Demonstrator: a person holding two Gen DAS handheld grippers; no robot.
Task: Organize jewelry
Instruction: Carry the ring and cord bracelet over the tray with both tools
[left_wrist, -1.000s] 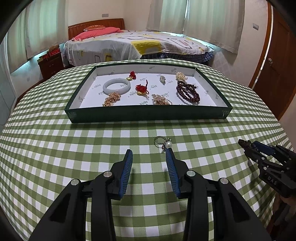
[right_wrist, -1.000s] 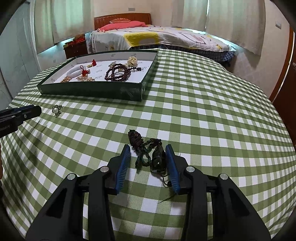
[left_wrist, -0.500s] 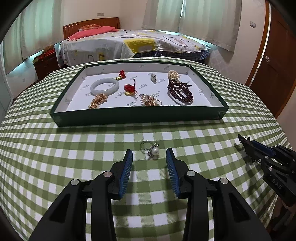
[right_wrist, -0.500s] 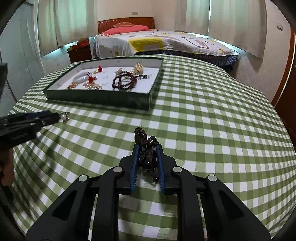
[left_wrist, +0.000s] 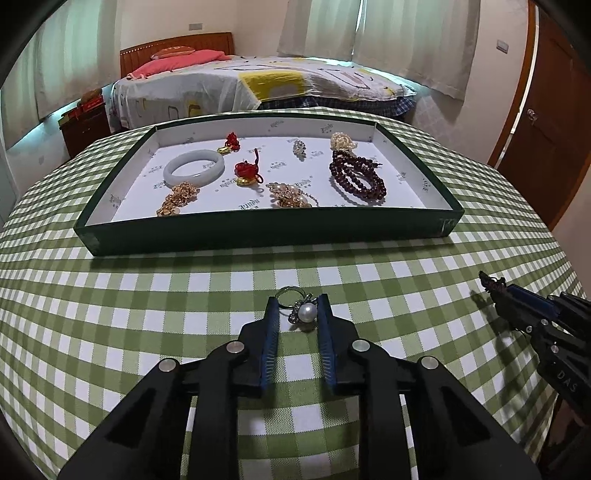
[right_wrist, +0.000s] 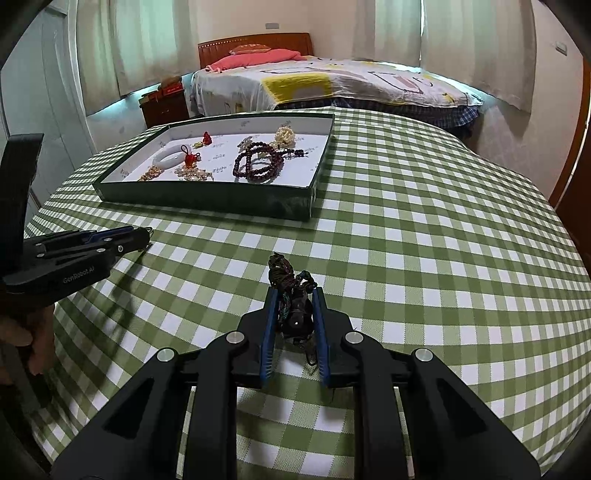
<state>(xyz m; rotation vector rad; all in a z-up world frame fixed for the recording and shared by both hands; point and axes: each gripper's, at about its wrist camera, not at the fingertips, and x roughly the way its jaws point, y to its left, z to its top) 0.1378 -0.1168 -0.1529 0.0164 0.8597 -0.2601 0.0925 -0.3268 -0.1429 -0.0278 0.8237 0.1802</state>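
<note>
On the checked tabletop (left_wrist: 110, 314), just in front of the green tray (left_wrist: 266, 232), your left claw (left_wrist: 294, 310) is closing around the pearl ring (left_wrist: 301, 308) — its pads flank the pearl, contact not clear. Your right claw (right_wrist: 293, 301) is pinched on the dark corded pendant (right_wrist: 291, 295), well apart from the tray — bangle (left_wrist: 194, 171) and beads (left_wrist: 356, 177) lie inside.

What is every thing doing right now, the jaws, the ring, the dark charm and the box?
Left gripper: jaws closing around the ring.
Ring: on the cloth, between the jaws.
Right gripper: shut on the charm.
Charm: clamped, cord sticking out front.
Box: open, jewelry lying inside.
</note>
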